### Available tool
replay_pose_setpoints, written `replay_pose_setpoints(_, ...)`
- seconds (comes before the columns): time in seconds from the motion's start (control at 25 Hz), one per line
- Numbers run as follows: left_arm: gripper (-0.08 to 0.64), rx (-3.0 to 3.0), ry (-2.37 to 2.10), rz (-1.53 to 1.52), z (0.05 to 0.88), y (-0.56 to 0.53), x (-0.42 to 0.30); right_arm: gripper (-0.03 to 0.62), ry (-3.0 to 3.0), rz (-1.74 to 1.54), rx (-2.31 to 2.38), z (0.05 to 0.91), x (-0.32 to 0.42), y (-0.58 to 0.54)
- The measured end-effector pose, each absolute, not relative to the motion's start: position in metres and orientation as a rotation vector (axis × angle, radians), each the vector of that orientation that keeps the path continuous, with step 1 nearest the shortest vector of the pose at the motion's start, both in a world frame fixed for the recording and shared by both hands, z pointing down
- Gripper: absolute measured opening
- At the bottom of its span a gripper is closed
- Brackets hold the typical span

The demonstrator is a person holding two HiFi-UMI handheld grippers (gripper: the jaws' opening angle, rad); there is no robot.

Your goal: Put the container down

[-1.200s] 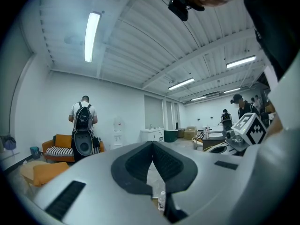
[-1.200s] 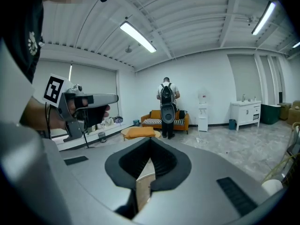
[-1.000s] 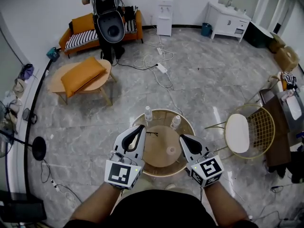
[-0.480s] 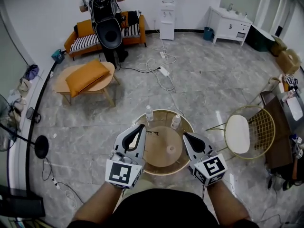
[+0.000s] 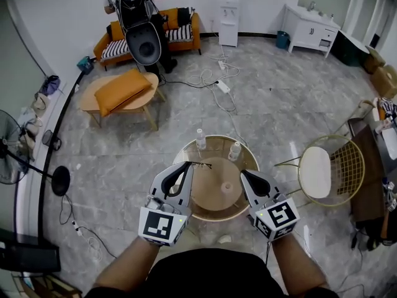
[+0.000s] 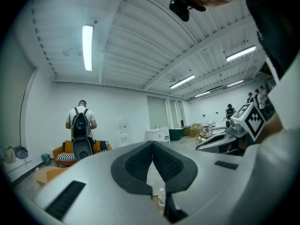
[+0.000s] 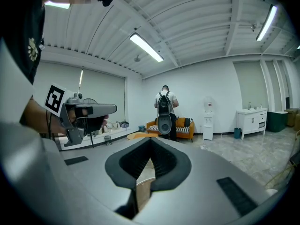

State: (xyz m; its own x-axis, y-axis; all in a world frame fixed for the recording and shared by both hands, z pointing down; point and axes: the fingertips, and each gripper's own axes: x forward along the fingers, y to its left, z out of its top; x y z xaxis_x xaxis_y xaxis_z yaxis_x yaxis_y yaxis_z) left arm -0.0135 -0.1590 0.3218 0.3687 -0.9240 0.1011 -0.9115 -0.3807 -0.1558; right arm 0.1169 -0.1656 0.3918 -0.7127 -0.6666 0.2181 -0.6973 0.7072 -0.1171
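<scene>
Office lounge with sofa [image 5: 113,47], water dispenser [image 5: 229,17], marble floor [image 5: 279,98].

A person wearing a black backpack [image 5: 138,5] stands at an orange sofa [image 5: 101,44] with striped seat cushions. Nearby, a flat orange cushion [image 5: 123,90] lies on a round wooden coffee table [image 5: 92,99]. A white water dispenser [image 5: 229,20] and a white cabinet [image 5: 312,28] stand by the far wall. A gold wire chair [image 5: 346,169] stands on the grey marble floor [image 5: 279,104].
</scene>
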Motion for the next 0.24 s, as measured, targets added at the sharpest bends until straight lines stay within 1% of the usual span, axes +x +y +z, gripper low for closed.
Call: replay_pose_setpoints(0.24,0.015,-2.586,1.655,-0.254,0.322,-0.171,-0.020,0.014,-2.745,0.296,1.117,0.390,0.102,-0.178)
